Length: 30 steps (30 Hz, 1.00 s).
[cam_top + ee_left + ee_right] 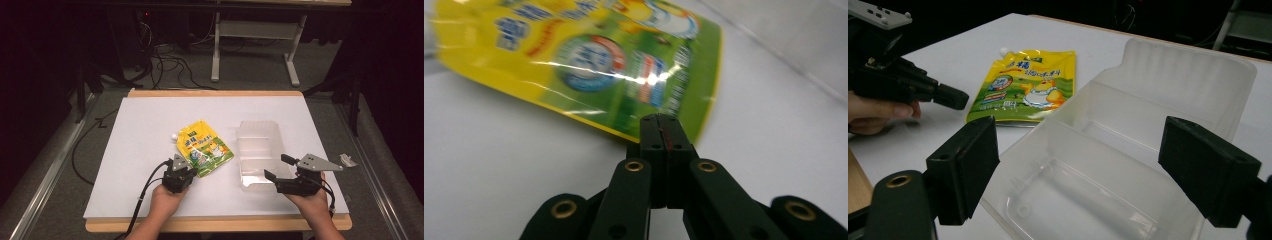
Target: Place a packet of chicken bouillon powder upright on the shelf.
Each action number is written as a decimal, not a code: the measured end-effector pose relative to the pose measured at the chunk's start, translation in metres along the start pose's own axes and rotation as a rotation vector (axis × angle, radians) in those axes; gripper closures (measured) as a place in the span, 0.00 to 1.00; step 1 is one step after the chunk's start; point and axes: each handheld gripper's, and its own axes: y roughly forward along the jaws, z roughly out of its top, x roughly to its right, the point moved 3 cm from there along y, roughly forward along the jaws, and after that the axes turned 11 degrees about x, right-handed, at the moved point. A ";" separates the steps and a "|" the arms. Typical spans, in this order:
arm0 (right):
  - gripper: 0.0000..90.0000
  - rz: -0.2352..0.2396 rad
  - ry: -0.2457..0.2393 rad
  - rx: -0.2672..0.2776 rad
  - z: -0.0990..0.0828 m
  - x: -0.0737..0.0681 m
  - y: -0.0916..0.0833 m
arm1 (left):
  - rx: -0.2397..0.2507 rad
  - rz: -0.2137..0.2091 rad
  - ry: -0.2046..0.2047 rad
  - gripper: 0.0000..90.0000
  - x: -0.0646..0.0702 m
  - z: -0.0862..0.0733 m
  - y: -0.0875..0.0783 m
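Observation:
A yellow and green spouted pouch (204, 147) lies flat on the white table top (150, 130), its spout pointing far-left. Just to its right stands an open clear plastic container (258, 152) with nothing in it. My left gripper (187, 169) sits at the pouch's near edge. In the left gripper view its jaws are shut together, tips (661, 120) just at the pouch's (614, 65) green edge, and I see nothing pinched. My right gripper (278, 167) stands open at the container's near right corner. The container (1108, 165) lies ahead of its wide jaws (1088, 170), pads not touching it.
A small crumpled clear scrap (348, 160) lies at the table's right edge. The left gripper's black cable (145, 195) trails off the near edge. Beyond the table are floor cables (165, 65) and a white stand (255, 35). Bare white surface lies left of the pouch.

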 end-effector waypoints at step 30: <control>0.18 0.020 0.003 0.006 0.000 0.000 0.000 | 0.029 0.086 -0.448 0.57 -0.102 0.023 0.043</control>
